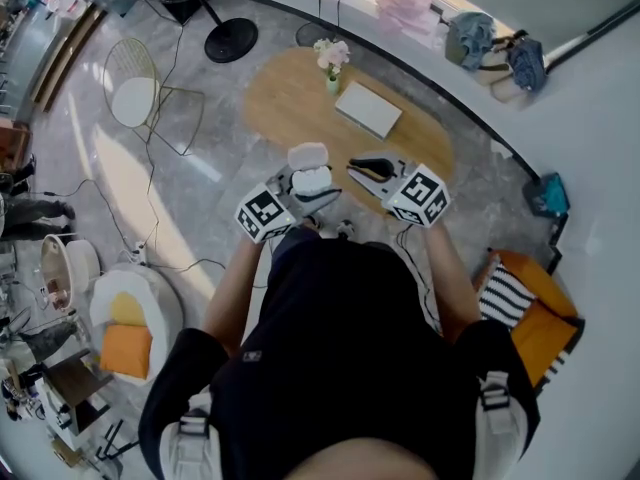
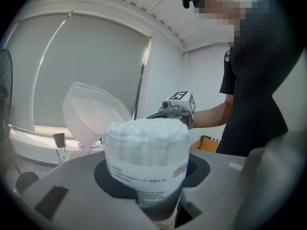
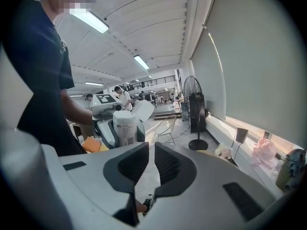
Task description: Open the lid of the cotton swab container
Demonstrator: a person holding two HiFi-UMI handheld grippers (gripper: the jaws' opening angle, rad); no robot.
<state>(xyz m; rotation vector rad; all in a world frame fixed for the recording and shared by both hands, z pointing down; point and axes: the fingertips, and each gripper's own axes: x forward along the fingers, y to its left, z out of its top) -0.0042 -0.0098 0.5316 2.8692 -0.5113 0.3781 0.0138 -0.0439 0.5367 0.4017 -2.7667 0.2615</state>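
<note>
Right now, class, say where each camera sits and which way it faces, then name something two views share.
Head view: on the person's head, facing steeply down at the table; torso, forearms, left gripper and right gripper show.
Left gripper view: on the left gripper, facing along its jaws, clamped on the cotton swab container with lid tipped open; torso and arm beyond.
Right gripper view: on the right gripper, facing along empty, nearly closed jaws; torso at left.
Shared: every view shows the container.
</note>
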